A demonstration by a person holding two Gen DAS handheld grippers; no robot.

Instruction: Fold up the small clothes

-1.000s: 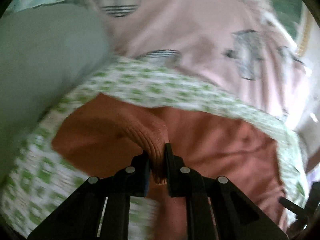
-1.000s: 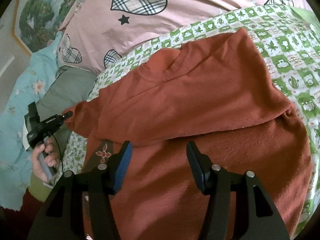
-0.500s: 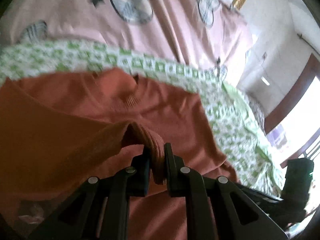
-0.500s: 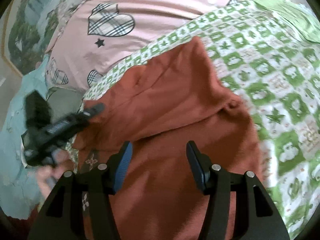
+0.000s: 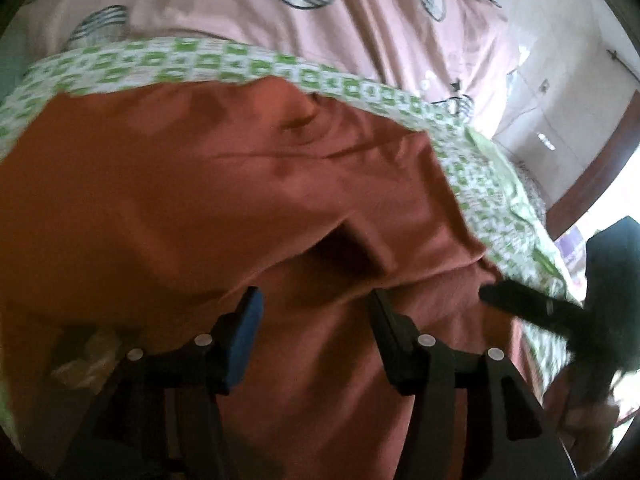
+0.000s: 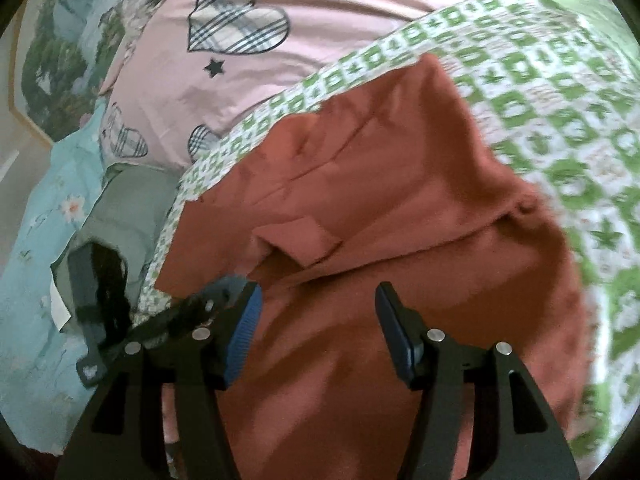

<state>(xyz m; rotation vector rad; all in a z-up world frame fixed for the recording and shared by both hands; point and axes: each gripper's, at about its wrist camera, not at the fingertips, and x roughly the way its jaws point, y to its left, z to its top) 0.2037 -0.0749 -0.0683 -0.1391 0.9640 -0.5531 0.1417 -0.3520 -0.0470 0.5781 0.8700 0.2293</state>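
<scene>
Left gripper (image 5: 316,308): jaws spread wide, nothing between the fingers, poised just above the sweater (image 5: 200,200). Right gripper (image 6: 318,304): jaws likewise apart and empty, over the sweater's lower half.

Sweater (image 6: 400,208): rust-orange knit, lying flat on the green-and-white checked sheet (image 6: 560,128). Both sleeves are folded across the body. One cuff (image 6: 300,240) lies on top near the middle, just ahead of the right gripper's fingers; in the left view the same cuff (image 5: 344,248) shows as a dark opening straight ahead of the open jaws, apart from them. The neckline (image 5: 304,120) points toward the pink quilt (image 5: 280,12).

Pink quilt (image 6: 300,20), printed with plaid hearts and stars, lies beyond the sheet's far edge. A grey pillow (image 6: 124,208) and pale blue floral cloth (image 6: 36,220) sit off the sweater's left side.

Cross-views: the right gripper appears blurred at the right edge of the left view; the left gripper appears blurred at the lower left of the right view, beside the sweater's edge.
</scene>
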